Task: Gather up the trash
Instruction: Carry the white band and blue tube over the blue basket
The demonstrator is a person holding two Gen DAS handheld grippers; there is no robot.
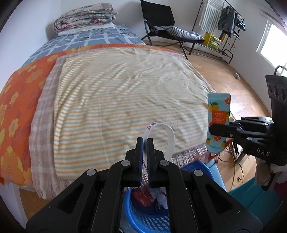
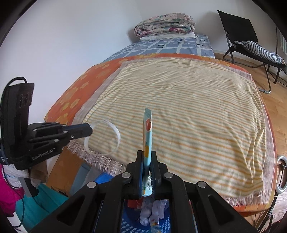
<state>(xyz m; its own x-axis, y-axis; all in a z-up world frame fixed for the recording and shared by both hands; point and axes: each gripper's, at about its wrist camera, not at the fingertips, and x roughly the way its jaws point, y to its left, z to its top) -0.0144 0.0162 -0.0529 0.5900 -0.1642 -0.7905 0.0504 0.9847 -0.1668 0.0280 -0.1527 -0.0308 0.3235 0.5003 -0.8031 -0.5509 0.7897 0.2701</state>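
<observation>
Trash is clamped in both my grippers: my left gripper (image 1: 145,143) pinches a white printed paper band loop (image 1: 167,136), and my right gripper (image 2: 147,157) grips a flat light-blue citrus-print tube (image 2: 147,136). Both hang over the blue perforated plastic basket (image 1: 152,221), which already holds crumpled wrappers, just off the striped fringed blanket (image 1: 125,96). This looks like the drop-off step; next I should spread each pair of jaws above the basket.

Two grippers, left gripper (image 1: 145,141) and right gripper (image 2: 147,155); one white ring band (image 1: 167,132), one blue fruit-print tube (image 1: 218,116), one blue basket (image 1: 143,216), one striped blanket (image 1: 125,93), one folded quilt (image 1: 85,17), one black chair (image 1: 157,16).
</observation>
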